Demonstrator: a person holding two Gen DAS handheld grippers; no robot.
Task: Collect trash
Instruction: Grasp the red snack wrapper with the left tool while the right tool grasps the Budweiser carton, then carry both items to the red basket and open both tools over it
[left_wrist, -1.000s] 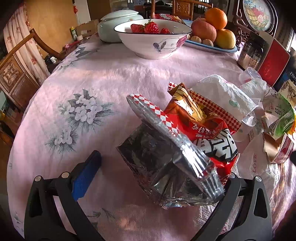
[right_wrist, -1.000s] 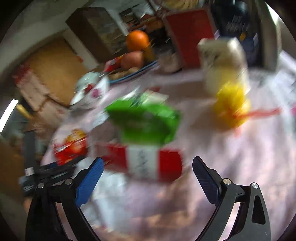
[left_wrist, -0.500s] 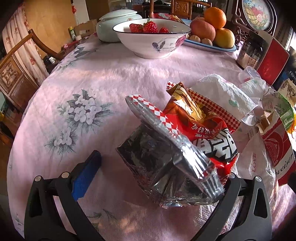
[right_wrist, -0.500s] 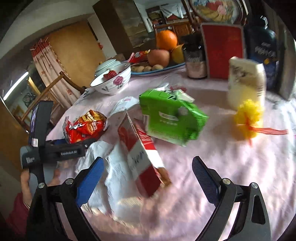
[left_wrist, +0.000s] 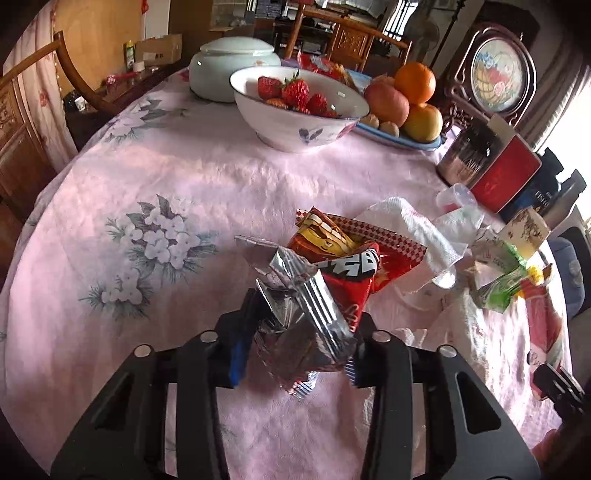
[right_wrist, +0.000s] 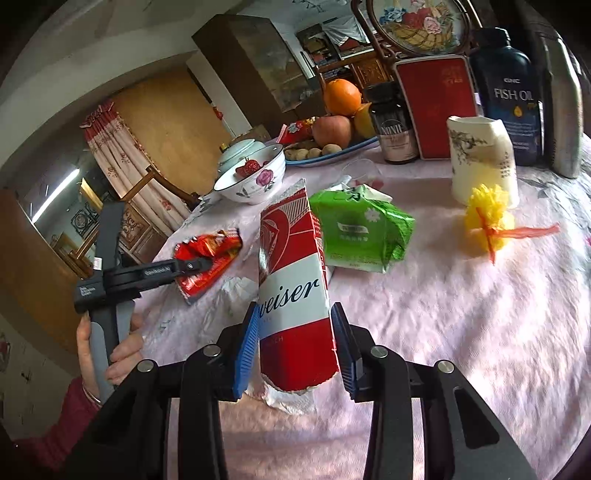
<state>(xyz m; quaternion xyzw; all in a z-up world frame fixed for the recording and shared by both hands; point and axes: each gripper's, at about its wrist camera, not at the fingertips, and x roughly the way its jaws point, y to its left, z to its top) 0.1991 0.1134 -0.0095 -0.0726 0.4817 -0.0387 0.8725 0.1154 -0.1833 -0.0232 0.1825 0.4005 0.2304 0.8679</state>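
A red snack bag (left_wrist: 347, 269) with a silver foil inside lies crumpled on the pink tablecloth (left_wrist: 184, 184). My left gripper (left_wrist: 295, 347) has its jaws closing on the bag's foil end, and both pads press into it. The right wrist view also shows that left gripper (right_wrist: 192, 266) on the bag (right_wrist: 207, 254). My right gripper (right_wrist: 295, 350) has its jaws closing on a red and white beer carton (right_wrist: 291, 266), which stands tilted upright with a pad on each side. A green tissue pack (right_wrist: 362, 232) lies just behind the carton. A white paper towel (left_wrist: 406, 225) lies beside the bag.
At the back stand a bowl of strawberries (left_wrist: 299, 110), a fruit plate (left_wrist: 402, 107), a lidded white pot (left_wrist: 232, 66), a dark jar (right_wrist: 395, 125), a red box (right_wrist: 436, 107) and a fish oil bottle (right_wrist: 513, 92). A yellow pompom (right_wrist: 487, 218) lies near a cream pitcher (right_wrist: 480, 155).
Both grippers went from wide open to closed. The left one crushed the snack bag's foil end and rose a little. The right one took the beer carton, which now stands more upright.
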